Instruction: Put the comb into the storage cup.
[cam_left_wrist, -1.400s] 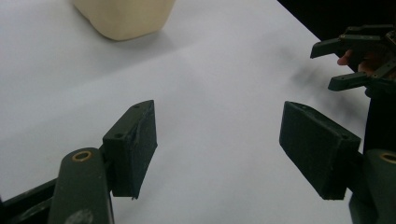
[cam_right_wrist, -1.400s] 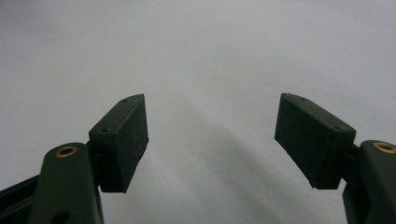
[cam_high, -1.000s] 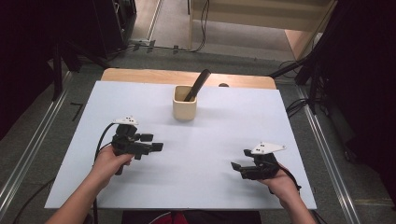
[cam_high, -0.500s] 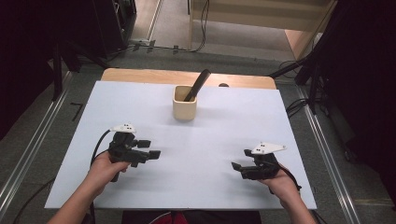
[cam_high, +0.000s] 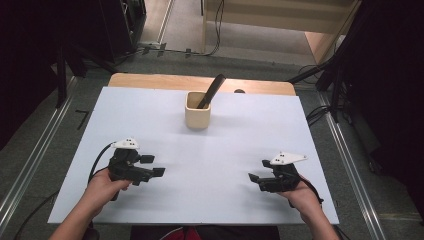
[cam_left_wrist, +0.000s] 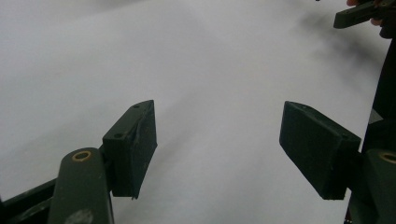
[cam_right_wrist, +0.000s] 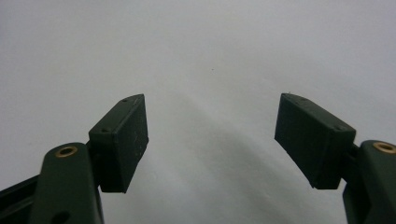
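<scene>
A beige cup (cam_high: 198, 112) stands at the back middle of the white table (cam_high: 225, 150), with a dark utensil (cam_high: 213, 88) leaning out of it. My left gripper (cam_high: 153, 165) hovers over the near left of the table, jaws pointing right, open and empty. In the left gripper view the left gripper (cam_left_wrist: 219, 126) has only white surface between its pads (cam_left_wrist: 133, 144). My right gripper (cam_high: 258, 172) sits at the near right, jaws pointing left, open. The right gripper view shows the right gripper (cam_right_wrist: 212, 126) wide apart with nothing between its pads (cam_right_wrist: 121, 140).
A wooden edge (cam_high: 150, 80) runs along the back of the table. Dark floor, cables and metal rails surround it. In the left gripper view, the other gripper's jaw (cam_left_wrist: 357, 13) shows at the top right.
My left gripper has drifted toward the near edge and slightly left, still open. The right gripper has stayed put.
</scene>
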